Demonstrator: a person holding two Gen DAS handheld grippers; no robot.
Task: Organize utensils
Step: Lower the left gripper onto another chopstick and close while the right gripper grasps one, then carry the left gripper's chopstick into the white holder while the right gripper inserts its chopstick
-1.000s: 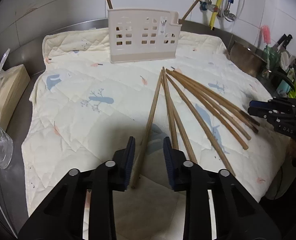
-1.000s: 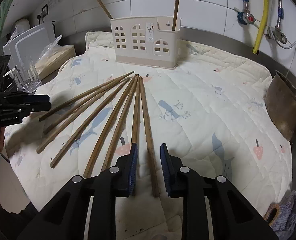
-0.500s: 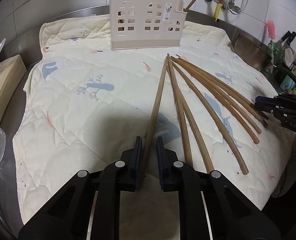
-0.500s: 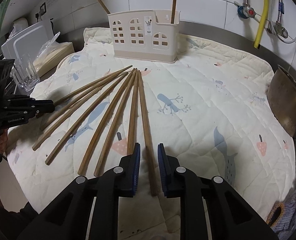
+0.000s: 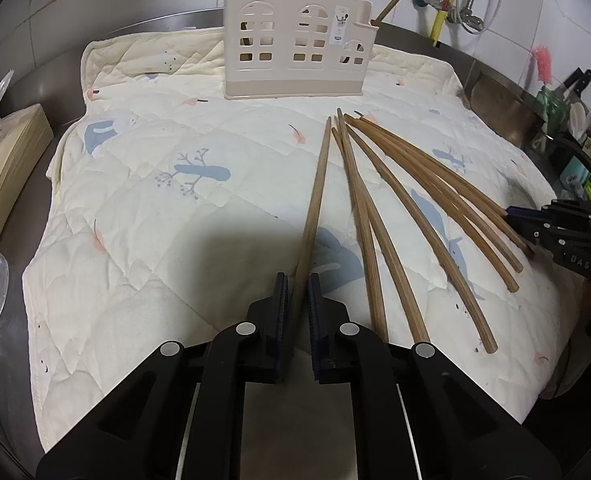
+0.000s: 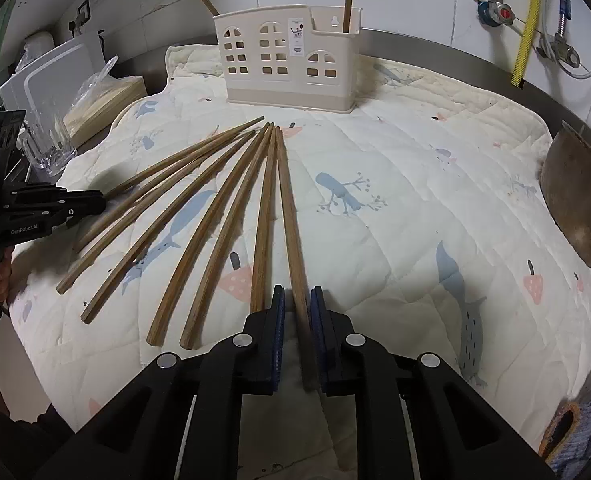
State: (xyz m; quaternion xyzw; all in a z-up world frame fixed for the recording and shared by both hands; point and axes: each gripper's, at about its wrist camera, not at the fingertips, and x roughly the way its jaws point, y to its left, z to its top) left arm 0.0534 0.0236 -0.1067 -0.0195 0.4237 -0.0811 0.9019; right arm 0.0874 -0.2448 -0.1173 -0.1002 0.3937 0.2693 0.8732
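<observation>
Several long wooden chopsticks lie fanned out on a quilted mat (image 5: 135,200), tips toward a beige utensil holder (image 5: 295,64) at the back, which has two chopsticks standing in it. My left gripper (image 5: 295,292) is shut on the near end of the leftmost chopstick (image 5: 315,200). My right gripper (image 6: 297,308) is narrowed around the near end of the rightmost chopstick (image 6: 289,220), jaws close to its sides. The holder also shows in the right wrist view (image 6: 287,68). Each gripper shows at the edge of the other's view.
A clear glass (image 6: 47,148) and a bagged stack of paper (image 6: 103,100) stand left of the mat. A metal bowl (image 6: 575,200) sits at the right edge. Pipes and a yellow hose (image 6: 527,20) hang on the tiled wall.
Both grippers moved forward and down onto the chopstick ends. The jaws of both closed in, the left one onto the leftmost chopstick, the right one around the rightmost.
</observation>
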